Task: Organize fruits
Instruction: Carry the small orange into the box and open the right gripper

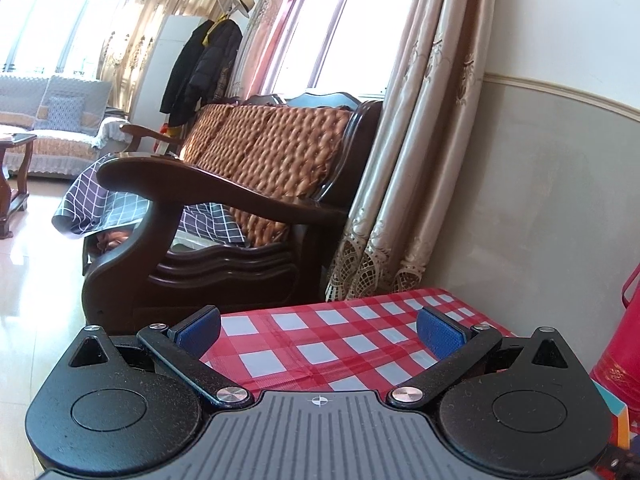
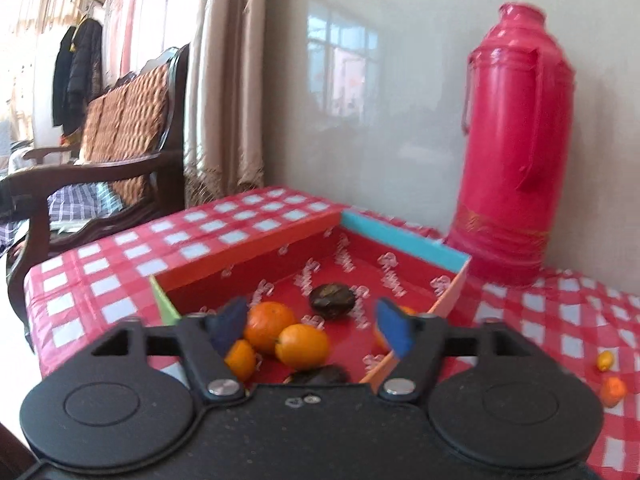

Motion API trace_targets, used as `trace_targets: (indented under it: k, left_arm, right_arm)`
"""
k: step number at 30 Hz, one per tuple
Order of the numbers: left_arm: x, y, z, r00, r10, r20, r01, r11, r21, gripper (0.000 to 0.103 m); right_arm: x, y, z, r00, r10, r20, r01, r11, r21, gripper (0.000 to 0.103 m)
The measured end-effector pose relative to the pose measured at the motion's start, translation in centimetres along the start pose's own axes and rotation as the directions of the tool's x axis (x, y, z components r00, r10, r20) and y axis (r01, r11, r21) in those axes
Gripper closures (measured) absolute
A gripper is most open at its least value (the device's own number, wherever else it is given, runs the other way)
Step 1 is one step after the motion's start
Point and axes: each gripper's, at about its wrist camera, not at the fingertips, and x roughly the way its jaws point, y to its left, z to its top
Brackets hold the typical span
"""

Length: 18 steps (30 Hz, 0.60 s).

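Observation:
A shallow cardboard box with a red printed floor stands on the red-checked tablecloth. Inside lie several oranges and two dark brown fruits, one partly hidden under the gripper body. My right gripper hangs open over the near part of the box, above the oranges, its blue pads touching none of them. Two small orange fruits lie loose on the cloth to the right of the box. In the left wrist view my left gripper is open over bare cloth, with nothing between its fingers.
A tall red thermos stands against the wall behind the box's right corner, and shows at the edge of the left wrist view. A dark wooden armchair and a curtain stand past the table's far left edge.

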Motion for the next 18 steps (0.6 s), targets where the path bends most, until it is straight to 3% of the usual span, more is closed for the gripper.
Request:
trace_targets:
  k: [9, 15, 18]
  left_arm:
    - [-0.2, -1.1, -0.2, 1.0, -0.018, 0.002, 0.018, 0.999, 0.042, 0.0]
    - [-1.1, -3.0, -0.7, 0.999, -0.051, 0.013, 0.049, 0.993, 0.11, 0.0]
    - [-1.7, -4.3, -1.0, 0.997, -0.078, 0.019, 0.074, 0.986, 0.147, 0.0]
  right_arm:
    - [-1.8, -2.4, 0.4, 0.988, -0.157, -0.006, 0.157, 0.985, 0.068, 0.026]
    - [-3.4, -5.7, -0.9, 0.955, -0.297, -0.024, 0.297, 0.946, 0.129, 0.023]
    - [-4.6, -7.7, -1.9, 0.927, -0.374, -0.031, 0.374, 0.915, 0.15, 0.02]
